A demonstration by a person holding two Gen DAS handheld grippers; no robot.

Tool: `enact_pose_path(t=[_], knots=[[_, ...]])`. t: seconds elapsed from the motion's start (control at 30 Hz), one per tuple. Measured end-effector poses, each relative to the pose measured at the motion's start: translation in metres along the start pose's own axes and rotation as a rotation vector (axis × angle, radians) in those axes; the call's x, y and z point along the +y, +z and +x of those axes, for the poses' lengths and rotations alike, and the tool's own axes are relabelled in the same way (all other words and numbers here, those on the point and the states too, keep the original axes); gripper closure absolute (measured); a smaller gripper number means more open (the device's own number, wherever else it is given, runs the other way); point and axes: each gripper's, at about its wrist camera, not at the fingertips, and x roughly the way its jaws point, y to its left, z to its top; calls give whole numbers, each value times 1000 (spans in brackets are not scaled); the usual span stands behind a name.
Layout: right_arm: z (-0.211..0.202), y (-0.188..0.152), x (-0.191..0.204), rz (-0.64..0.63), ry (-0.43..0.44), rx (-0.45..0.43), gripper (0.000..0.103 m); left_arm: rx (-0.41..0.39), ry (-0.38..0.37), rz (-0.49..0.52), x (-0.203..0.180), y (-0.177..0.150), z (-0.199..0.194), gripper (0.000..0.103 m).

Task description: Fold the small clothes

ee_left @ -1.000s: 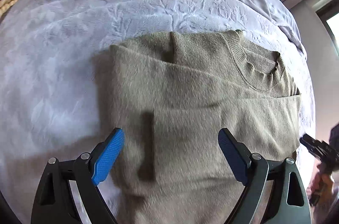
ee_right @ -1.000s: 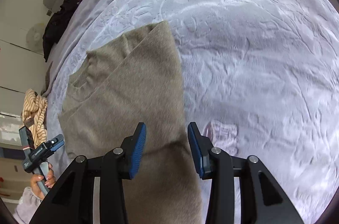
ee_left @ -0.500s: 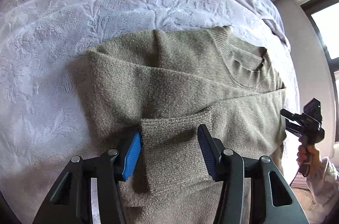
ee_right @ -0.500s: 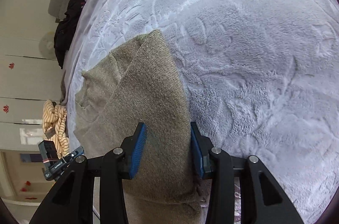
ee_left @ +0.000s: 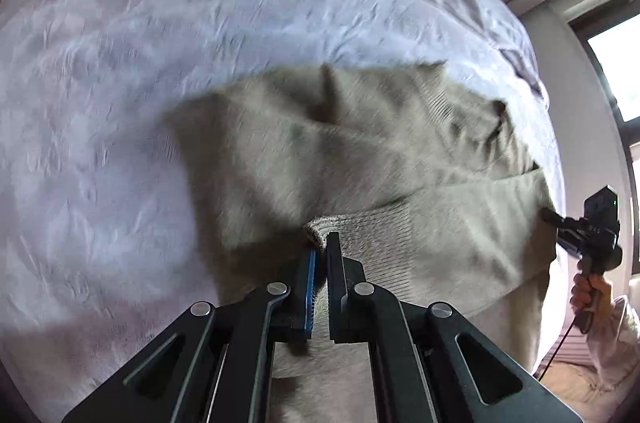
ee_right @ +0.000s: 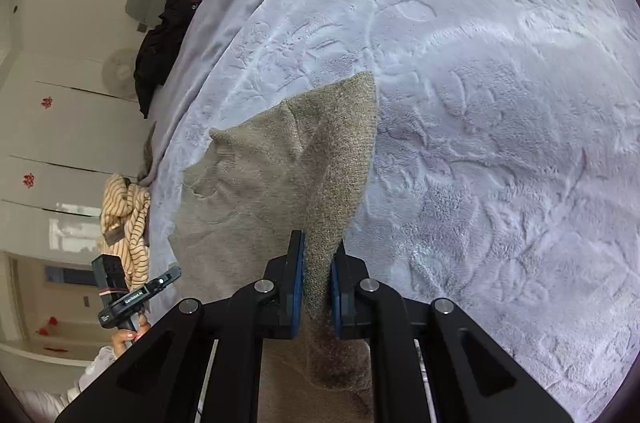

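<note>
**Both grippers clamped on the sweater**

Your left gripper point(ee_left: 322, 243) has its jaws pressed together on the ribbed cuff edge of the folded beige knit sweater point(ee_left: 360, 151). Your right gripper point(ee_right: 318, 255) is closing its jaws, pinching a raised fold of the same sweater's edge. The sweater lies on the pale lilac embossed plush blanket point(ee_right: 500, 83). Beyond, a striped cream garment point(ee_right: 124, 215) lies at the blanket's far edge.
</note>
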Motion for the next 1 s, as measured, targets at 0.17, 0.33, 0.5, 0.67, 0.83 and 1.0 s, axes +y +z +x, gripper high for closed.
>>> enact_pose_path(t=[0.17,0.33,0.5,0.67,0.83,1.0], knots=[[23,-3,-17,12,-159,28,82,-7,21,-10,1,-4,5,98],[15,-7,-8,-1,-206,14,63,-6,118,-24,-5,-6,-3,98],[1,-11,10,-49,-274,9,53,8,203,-11,-17,-16,-5,98],[-11,-25,28,-57,-271,-4,46,31,241,15,-30,-30,-3,97],[-15,-49,44,-63,-258,16,46,31,268,9,-38,-41,-9,97],[-13,-76,60,-67,-237,49,45,15,324,4,-45,-52,-20,4]])
